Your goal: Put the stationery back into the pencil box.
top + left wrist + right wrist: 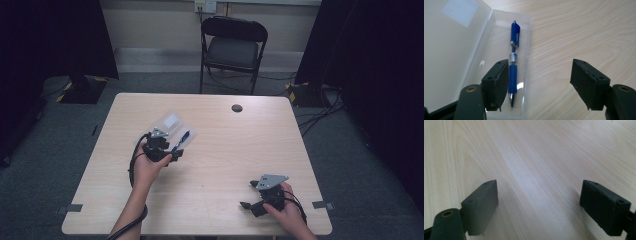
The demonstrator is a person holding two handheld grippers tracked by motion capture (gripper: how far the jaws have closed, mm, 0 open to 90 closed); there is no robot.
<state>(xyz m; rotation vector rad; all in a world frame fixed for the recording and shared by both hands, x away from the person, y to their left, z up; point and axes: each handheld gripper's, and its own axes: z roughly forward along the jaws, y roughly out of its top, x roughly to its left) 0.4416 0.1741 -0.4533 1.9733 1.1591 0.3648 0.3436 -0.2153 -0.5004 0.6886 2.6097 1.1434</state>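
Wooden table (220,150): we see work centre-left of high view. Clear plastic pen case (499,37) lies open, blue pen (513,60) inside tray. Left gripper (541,85) jaws wide, empty, pen just beside one pad. Right gripper (539,207) lower right, wide, empty. We judge pen placed; next: fold lid shut.

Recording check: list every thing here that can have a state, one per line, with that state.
Clear plastic case: open, lid folded back flat on the table.
Blue pen: lying in the case's tray, clip end away from the camera, held by nothing.
Left gripper: jaws open, nothing between the pads.
Right gripper: jaws open, empty, over bare table.
Folding chair: unfolded, unoccupied.
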